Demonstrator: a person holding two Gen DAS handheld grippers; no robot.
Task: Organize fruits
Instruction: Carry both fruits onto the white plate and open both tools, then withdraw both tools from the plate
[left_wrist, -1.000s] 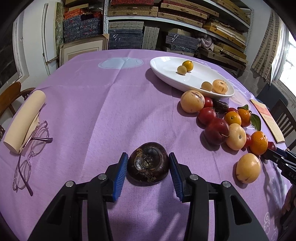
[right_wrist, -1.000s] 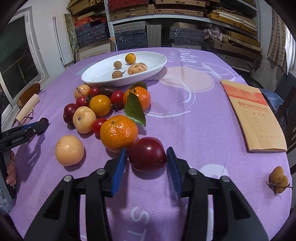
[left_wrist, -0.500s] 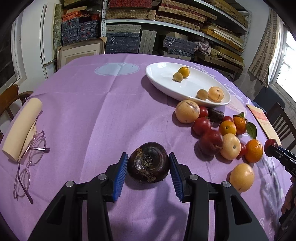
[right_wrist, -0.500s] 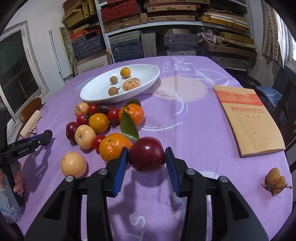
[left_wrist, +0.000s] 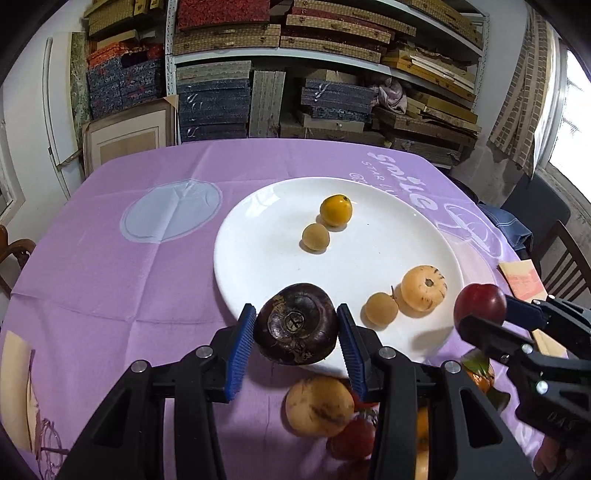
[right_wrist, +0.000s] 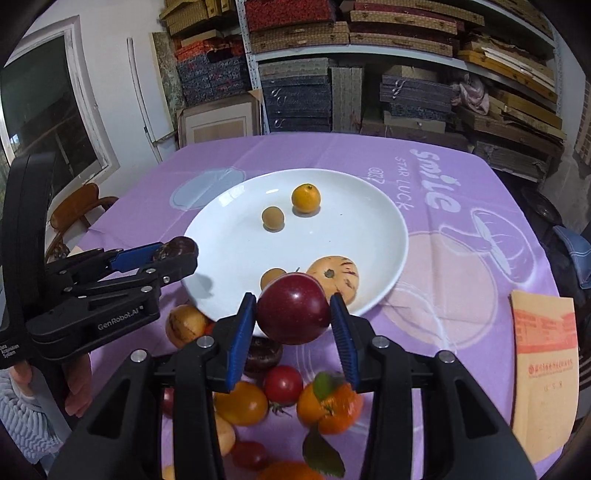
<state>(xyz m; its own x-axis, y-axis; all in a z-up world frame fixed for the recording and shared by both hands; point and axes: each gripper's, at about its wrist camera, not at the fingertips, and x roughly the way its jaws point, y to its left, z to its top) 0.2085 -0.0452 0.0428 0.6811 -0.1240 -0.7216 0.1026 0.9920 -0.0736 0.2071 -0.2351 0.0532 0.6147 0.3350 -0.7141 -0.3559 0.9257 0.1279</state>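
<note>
My left gripper (left_wrist: 295, 328) is shut on a dark purple mangosteen (left_wrist: 297, 323) and holds it above the near rim of the white plate (left_wrist: 258, 254). My right gripper (right_wrist: 293, 319) is shut on a red plum (right_wrist: 293, 314) above the plate's near edge (right_wrist: 229, 295); it also shows in the left wrist view (left_wrist: 480, 304). The plate holds a small orange fruit (left_wrist: 335, 209), two tan round fruits (left_wrist: 316, 237) and a striped pale melon (left_wrist: 424, 288). Loose fruit lies on the purple cloth below both grippers: a tan fruit (left_wrist: 319, 406), tomatoes (right_wrist: 282, 384), a leafy mandarin (right_wrist: 330, 404).
A tan booklet (right_wrist: 545, 365) lies at the right on the cloth. Glasses (left_wrist: 48, 443) and a cream roll (left_wrist: 14, 373) lie at the left. Chairs (right_wrist: 79, 206) stand around the table, with shelves of boxes (left_wrist: 295, 92) behind it.
Both grippers have lifted their fruit off the cloth and moved forward to the plate's near edge. The loose fruit pile now lies beneath them.
</note>
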